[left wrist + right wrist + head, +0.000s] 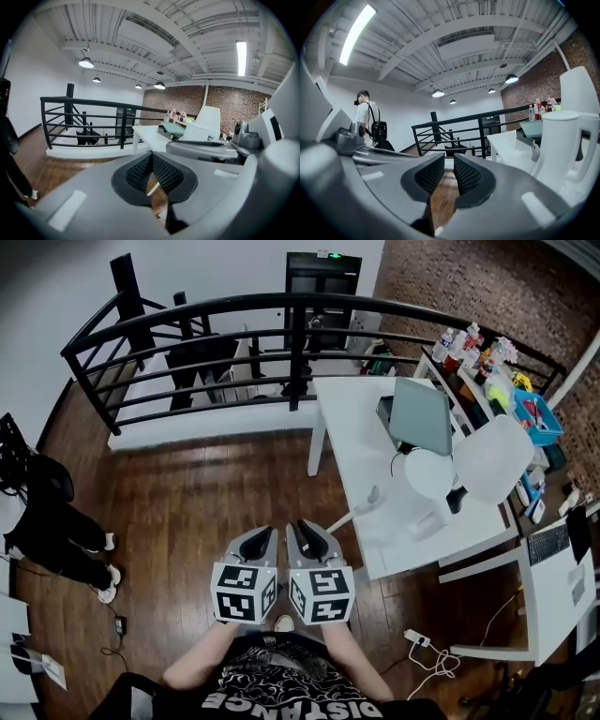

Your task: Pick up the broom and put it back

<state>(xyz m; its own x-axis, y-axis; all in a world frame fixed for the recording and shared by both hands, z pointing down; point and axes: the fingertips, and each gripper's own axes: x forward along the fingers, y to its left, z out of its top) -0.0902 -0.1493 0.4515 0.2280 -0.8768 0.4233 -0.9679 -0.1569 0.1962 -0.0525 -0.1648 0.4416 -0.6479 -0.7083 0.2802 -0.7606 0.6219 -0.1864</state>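
A pale long handle (352,512), apparently the broom's, leans slanted against the front edge of the white table (347,427). Its lower end is hidden behind my right gripper. A sliver of the same pale stick (153,188) shows below the pads in the left gripper view. My left gripper (265,532) and right gripper (305,526) are held side by side over the wooden floor, just left of the handle and apart from it. The left gripper's (151,161) pads meet at the tips and hold nothing. The right gripper (449,171) has a narrow gap with nothing in it.
A black railing (234,310) runs across the back. White chairs (492,460) and a grey laptop (422,413) are at the table. A person's legs (56,531) are at the left. A cable and plug (422,643) lie on the floor at the right. A person with a backpack (365,117) stands at the left in the right gripper view.
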